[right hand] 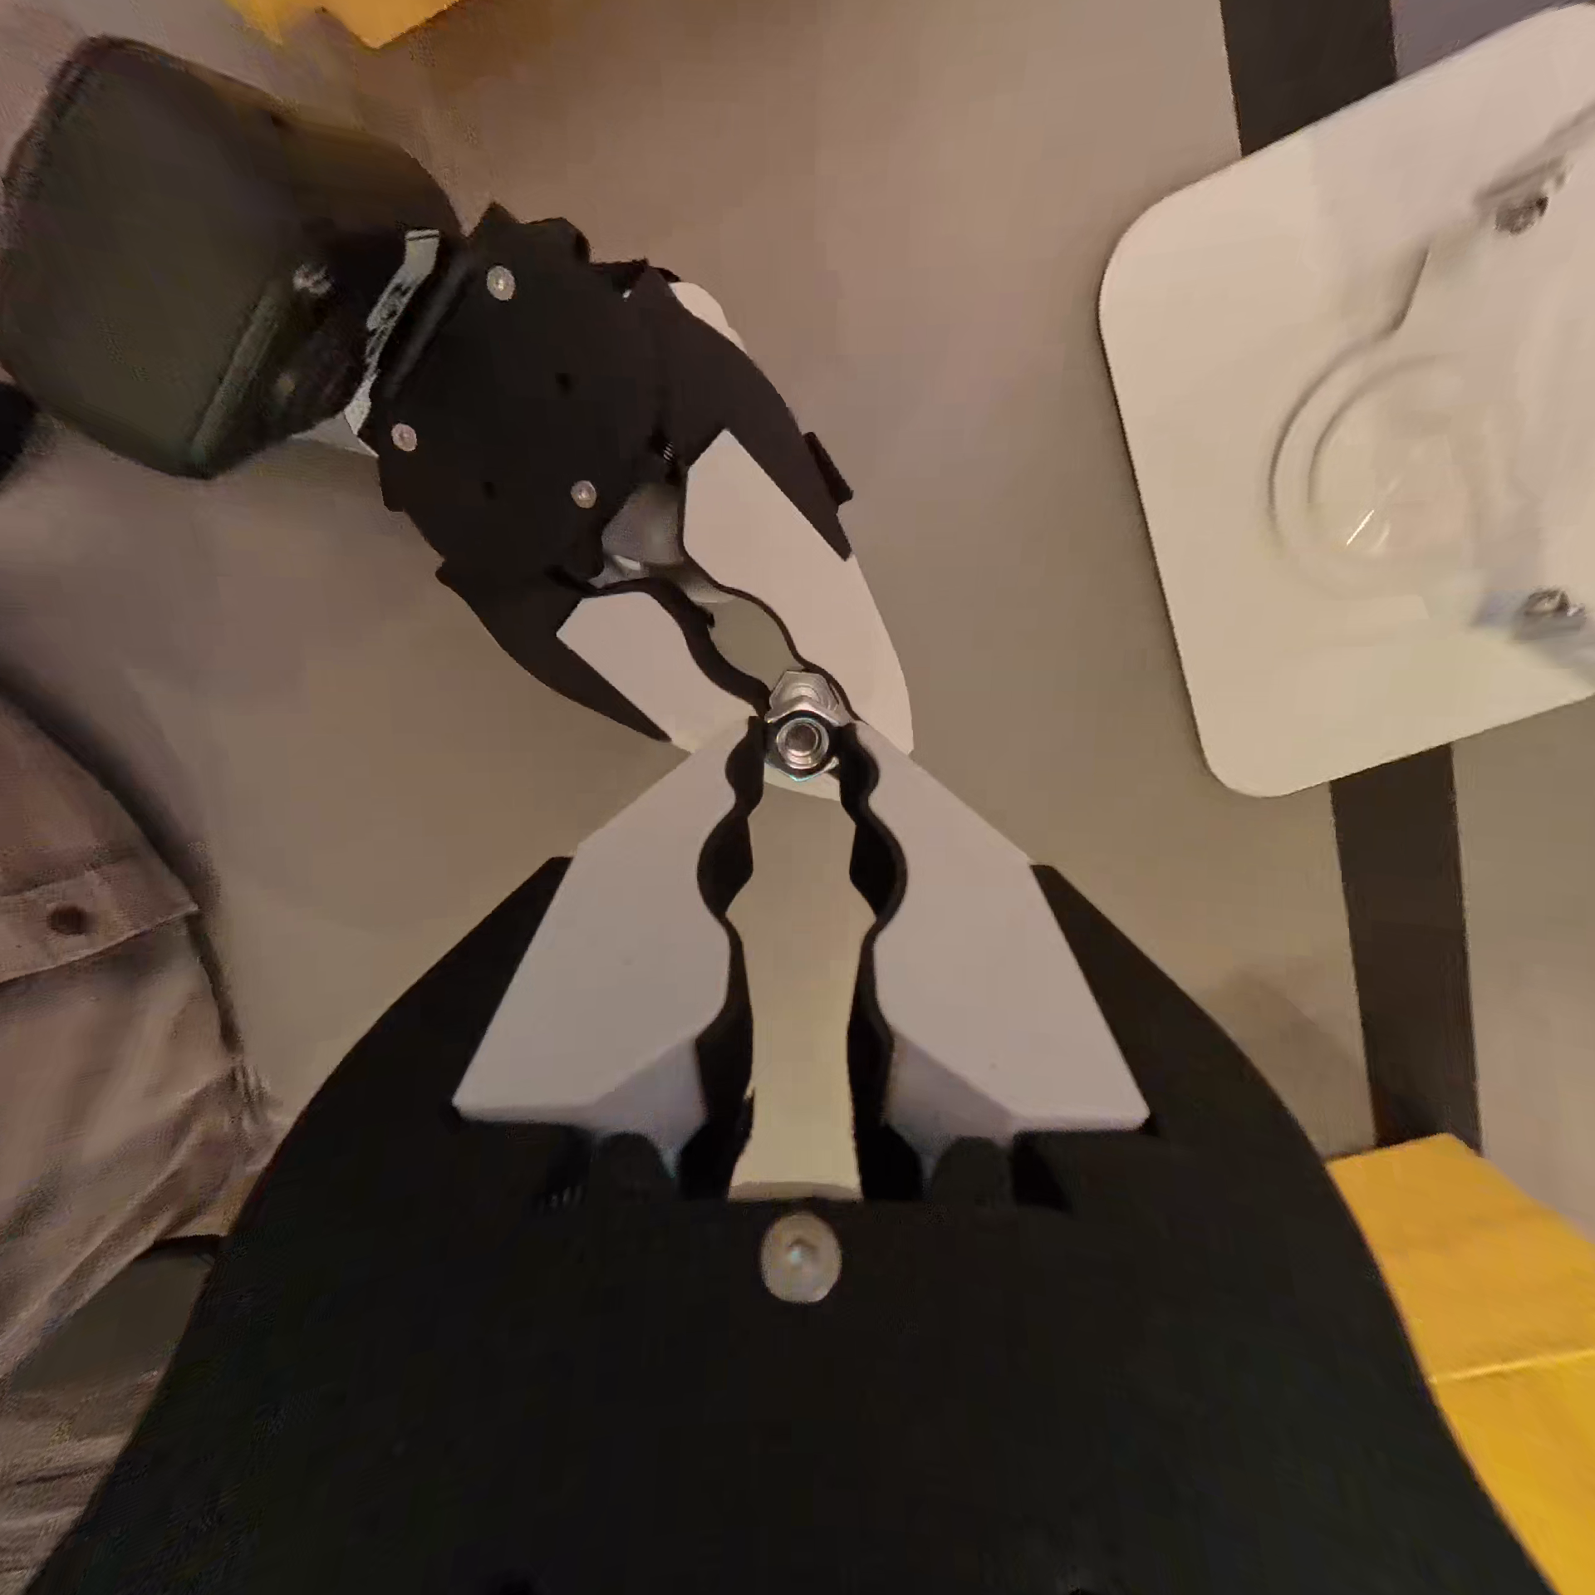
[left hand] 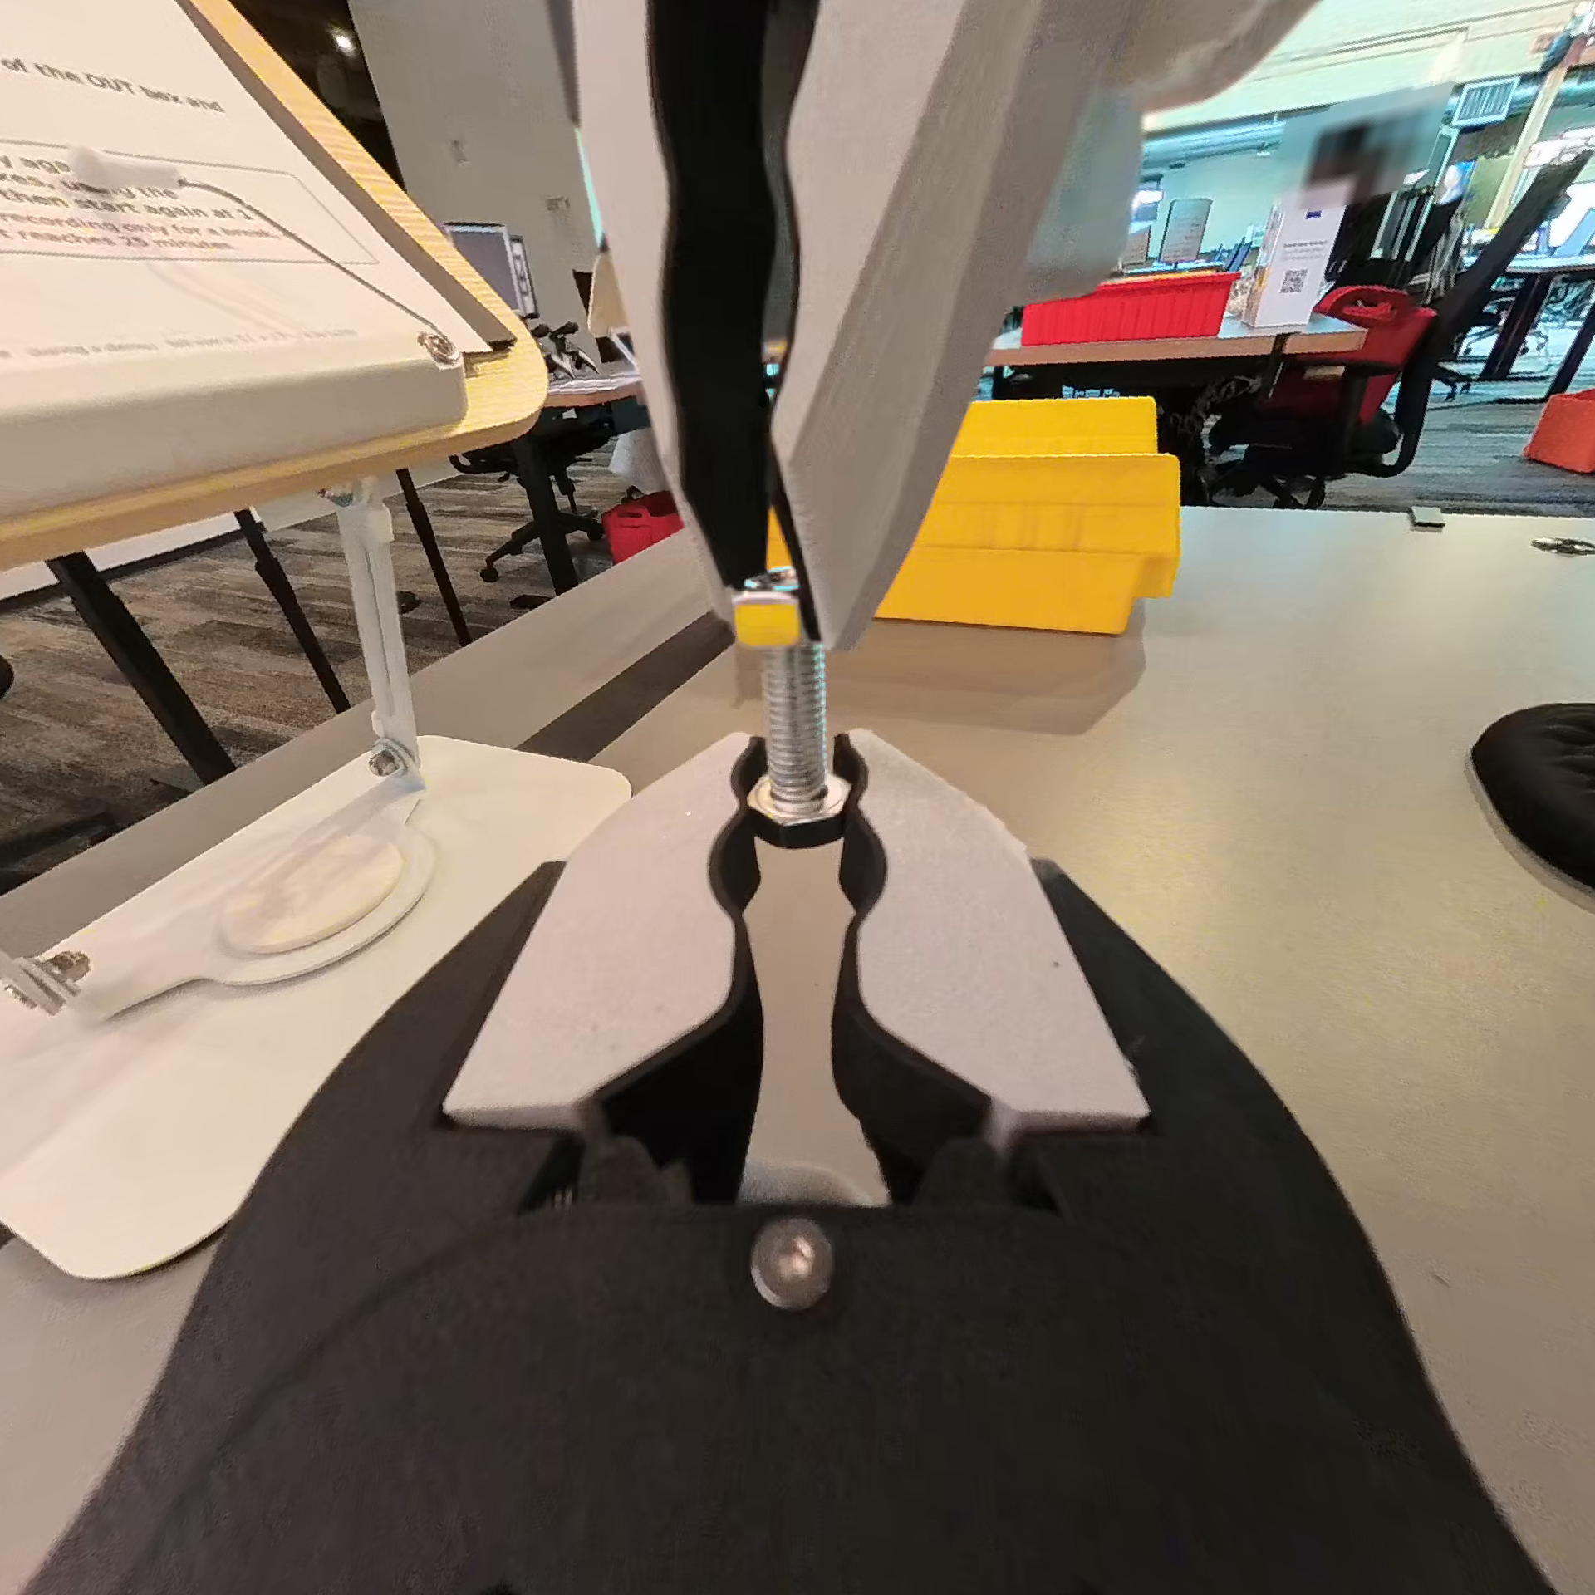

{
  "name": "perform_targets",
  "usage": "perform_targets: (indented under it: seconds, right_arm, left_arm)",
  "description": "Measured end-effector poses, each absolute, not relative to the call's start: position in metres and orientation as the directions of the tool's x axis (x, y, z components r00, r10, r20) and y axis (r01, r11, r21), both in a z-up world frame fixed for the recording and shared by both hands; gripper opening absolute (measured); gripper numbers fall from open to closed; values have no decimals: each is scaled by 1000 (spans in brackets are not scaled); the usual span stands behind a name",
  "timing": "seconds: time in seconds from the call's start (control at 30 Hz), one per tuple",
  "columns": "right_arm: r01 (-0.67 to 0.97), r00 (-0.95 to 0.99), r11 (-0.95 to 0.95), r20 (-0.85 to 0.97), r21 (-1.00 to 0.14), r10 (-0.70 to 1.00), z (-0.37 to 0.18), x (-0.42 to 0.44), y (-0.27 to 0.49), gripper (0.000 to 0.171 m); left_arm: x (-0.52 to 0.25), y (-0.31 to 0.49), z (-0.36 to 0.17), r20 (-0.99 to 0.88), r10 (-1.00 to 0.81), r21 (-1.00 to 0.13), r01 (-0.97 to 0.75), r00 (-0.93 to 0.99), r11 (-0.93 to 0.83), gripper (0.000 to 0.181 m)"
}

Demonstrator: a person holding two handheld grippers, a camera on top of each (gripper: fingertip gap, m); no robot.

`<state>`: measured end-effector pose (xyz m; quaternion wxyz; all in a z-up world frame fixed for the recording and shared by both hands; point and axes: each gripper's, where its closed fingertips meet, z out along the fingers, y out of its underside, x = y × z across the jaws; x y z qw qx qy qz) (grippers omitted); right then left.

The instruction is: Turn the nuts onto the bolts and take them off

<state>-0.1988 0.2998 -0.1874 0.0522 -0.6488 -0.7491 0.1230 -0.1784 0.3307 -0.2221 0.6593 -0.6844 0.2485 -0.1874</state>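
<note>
Through the left wrist view we see our left gripper (left hand: 796, 798) with its fingers (left hand: 665, 906) drawn narrow around the hexagonal head of a silver bolt (left hand: 796, 725), which stands upright with its threaded shank rising from the fingertips, above the pale tabletop (left hand: 1295, 949). Our right gripper (left hand: 781, 608) comes down from above in that view, its fingers closed narrow on a nut (left hand: 766, 614) at the top end of the shank; the nut's near face looks yellow, which may be a reflection of the yellow bin (left hand: 1036, 535) resting on the tabletop just behind. The right wrist view looks straight down the bolt's axis: our right gripper (right hand: 801, 742) clamps the nut (right hand: 798, 740) between its fingers (right hand: 656, 906), with the round end of the bolt showing in the nut's centre, and the left gripper (right hand: 798, 695) reaches in from the upper left, touching the bolt just below. To the left of our left gripper stands a white stand (left hand: 285, 872) on the tabletop, carrying a tilted board (left hand: 216, 345) with a printed sheet. A black pad (left hand: 1545, 794) lies at the right edge of the tabletop. We also see a grey sleeve (right hand: 95, 992) at the left edge of the right wrist view.
</note>
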Motion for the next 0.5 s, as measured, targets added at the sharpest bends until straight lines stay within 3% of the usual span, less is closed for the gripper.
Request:
perform_targets:
  seconds: [0.1,0.23,0.4,0.5]
  right_arm:
    - [956,-175,152,-74,-250,982,-189,-193,298,38]
    - [887,-392,386,30,-255,920,-181,-193,293,48]
    - [603,-752,788,242,-123,613,-167,-192,298,45]
    - [475,-839,878,273,-53,470,-170,-191,298,42]
  left_arm:
    - [-175,329,-223,-99,-589,-993,-119,802,6,14]
    - [-178,329,-221,-81,-592,-995,-96,802,5,14]
    - [-176,327,-221,-86,-607,-995,-99,790,13,14]
    - [-175,327,-221,-84,-614,-995,-95,785,14,14]
